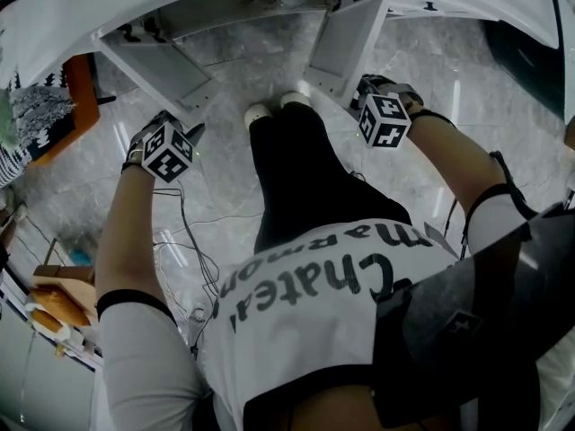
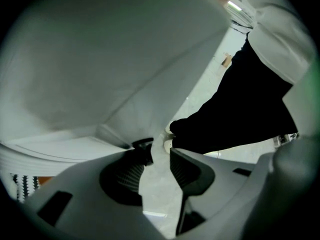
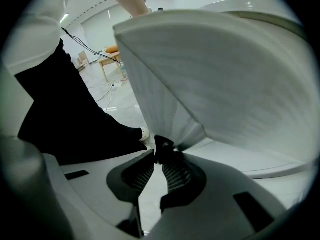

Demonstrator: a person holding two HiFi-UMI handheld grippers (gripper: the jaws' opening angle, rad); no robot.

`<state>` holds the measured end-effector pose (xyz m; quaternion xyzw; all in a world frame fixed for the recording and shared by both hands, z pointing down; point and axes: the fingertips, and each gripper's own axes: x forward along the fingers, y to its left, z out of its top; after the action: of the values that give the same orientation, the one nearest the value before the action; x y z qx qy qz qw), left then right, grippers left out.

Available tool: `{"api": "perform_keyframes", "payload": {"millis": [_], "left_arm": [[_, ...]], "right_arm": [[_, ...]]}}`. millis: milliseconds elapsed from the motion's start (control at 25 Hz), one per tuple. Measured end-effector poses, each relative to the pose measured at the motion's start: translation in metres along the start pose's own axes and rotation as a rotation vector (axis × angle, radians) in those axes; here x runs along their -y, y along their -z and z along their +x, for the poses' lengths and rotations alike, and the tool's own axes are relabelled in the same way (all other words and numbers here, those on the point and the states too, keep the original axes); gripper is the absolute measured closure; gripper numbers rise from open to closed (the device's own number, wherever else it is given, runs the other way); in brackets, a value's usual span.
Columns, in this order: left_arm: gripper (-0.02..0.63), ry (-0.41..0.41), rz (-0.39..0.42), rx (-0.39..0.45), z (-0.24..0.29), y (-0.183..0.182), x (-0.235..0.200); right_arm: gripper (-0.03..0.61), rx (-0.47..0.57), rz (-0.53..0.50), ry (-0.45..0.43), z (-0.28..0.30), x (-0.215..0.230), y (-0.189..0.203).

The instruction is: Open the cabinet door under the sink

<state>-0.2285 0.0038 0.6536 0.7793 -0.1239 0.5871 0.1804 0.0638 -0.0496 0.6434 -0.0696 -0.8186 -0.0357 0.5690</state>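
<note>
Closest to the head camera is the person's white shirt (image 1: 296,321), and below it are black trousers (image 1: 305,178) and white shoes (image 1: 269,108) on a grey floor (image 1: 238,70). Both cabinet doors stand swung out toward the person, the left door (image 1: 157,65) and the right door (image 1: 346,39), one on each side of the feet. The left gripper (image 1: 196,131) is at the outer end of the left door, and the right gripper (image 1: 361,86) is at the outer end of the right door. In the left gripper view the jaws stand moderately apart and only floor shows between the pads. A black knob (image 2: 142,144) on the door's lower corner sits right at the tip of one jaw, not pinched. In the right gripper view the jaws are narrow, and their tips close on a black knob (image 3: 162,144) at the right door's corner, with the door rising above them.
</note>
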Motion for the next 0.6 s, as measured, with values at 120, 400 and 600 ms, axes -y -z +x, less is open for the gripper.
{"api": "perform_keyframes", "payload": {"millis": [120, 400, 600], "left_arm": [[0.474, -0.003, 0.013, -0.008, -0.002, 0.011, 0.003], [0.474, -0.004, 0.029, -0.017, -0.008, 0.028, 0.005], [0.474, 0.0, 0.043, -0.03, -0.01, 0.039, 0.007]], "right_arm": [[0.535, -0.013, 0.0, -0.002, -0.001, -0.002, 0.008], [0.534, -0.07, -0.037, -0.013, -0.01, -0.008, 0.031], [0.531, -0.077, -0.031, -0.005, -0.011, -0.011, 0.042]]}}
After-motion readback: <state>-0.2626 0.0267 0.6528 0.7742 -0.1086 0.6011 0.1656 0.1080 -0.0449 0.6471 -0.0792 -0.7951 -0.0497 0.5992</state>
